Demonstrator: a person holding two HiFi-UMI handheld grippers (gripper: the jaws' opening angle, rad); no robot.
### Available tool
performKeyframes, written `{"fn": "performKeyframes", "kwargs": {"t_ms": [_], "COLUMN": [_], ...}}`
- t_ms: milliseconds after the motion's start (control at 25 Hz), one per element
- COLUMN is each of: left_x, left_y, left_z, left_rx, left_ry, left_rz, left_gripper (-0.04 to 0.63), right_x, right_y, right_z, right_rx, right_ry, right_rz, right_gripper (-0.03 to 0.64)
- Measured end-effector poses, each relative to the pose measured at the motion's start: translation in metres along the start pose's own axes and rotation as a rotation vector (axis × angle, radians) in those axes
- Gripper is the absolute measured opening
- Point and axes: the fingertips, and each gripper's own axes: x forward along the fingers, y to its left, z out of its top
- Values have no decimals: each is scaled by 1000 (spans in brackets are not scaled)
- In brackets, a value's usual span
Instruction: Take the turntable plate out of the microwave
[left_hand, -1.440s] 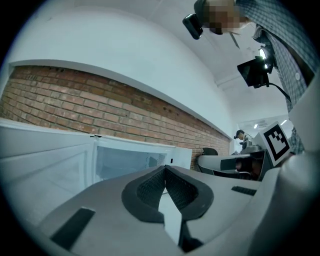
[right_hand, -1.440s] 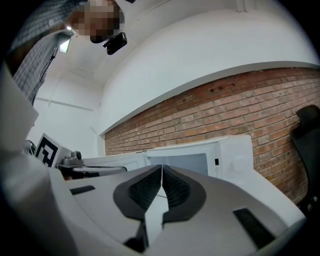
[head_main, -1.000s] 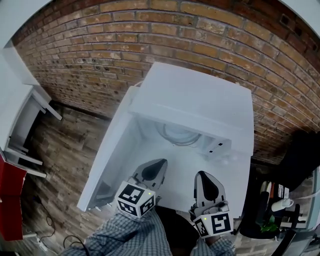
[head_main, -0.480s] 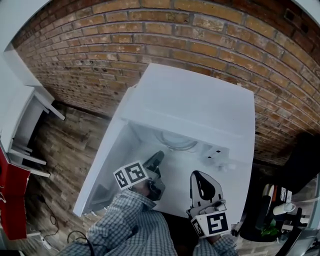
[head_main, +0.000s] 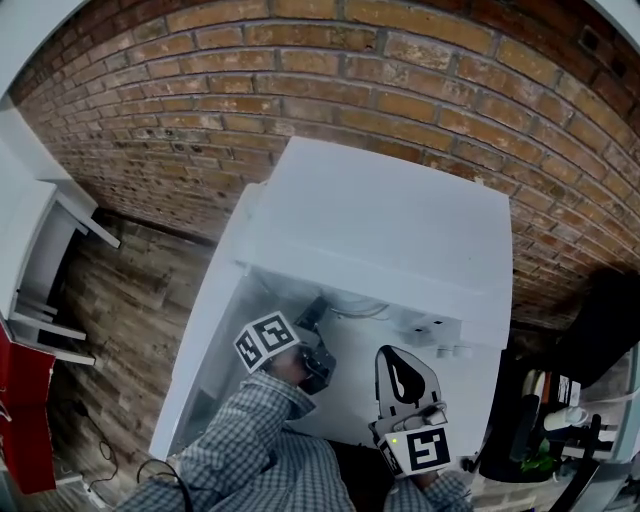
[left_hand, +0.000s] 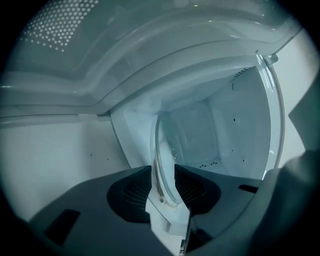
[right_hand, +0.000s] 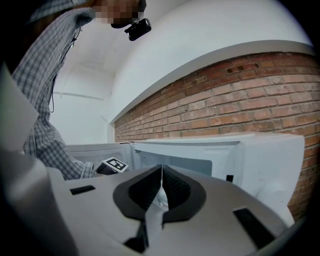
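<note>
Grasp step: left gripper (left_hand: 164, 172), jaws just opened astride rim of turntable plate (left_hand: 167, 150), seemed due to close; right gripper (head_main: 400, 356), at its four o'clock, was shut, empty.

Left of frame centre, the left gripper (head_main: 314, 312), tilted at the end of a checked sleeve (head_main: 240, 440), has just been opening its jaws, the turntable plate (left_hand: 167, 150) rim between them, while the right gripper (head_main: 400, 352) hovers lower right, jaws together.

The microwave (head_main: 390, 220) looks like smooth white enamelled metal with a soft sheen. Inside, the turntable plate (left_hand: 165, 150) is clear, glossy glass. Behind stands a rough, matt brick wall (head_main: 300, 80); the floor (head_main: 130, 300) is grainy wood planking, the sleeve (head_main: 250, 440) checked woven cloth.
</note>
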Motion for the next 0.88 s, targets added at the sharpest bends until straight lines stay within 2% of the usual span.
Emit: {"fn": "performKeyframes", "kwargs": {"t_ms": [600,720,880], "left_x": [0,3,6], "left_y": [3,-2,-5], "left_z": [4,8,9], "left_rx": [-184,-244,-232], "left_ry": [-28,-56,-54], "left_rz": [9,-37,-52], "left_gripper": [124,123,124], "right_x": [23,23,20], "right_y": [8,9,9], "right_z": [-12,-15,-17], "right_rx": [39,41,33], "right_ry": [33,42,50], "right_rz": [17,17,19], "right_gripper": [21,21,21]}}
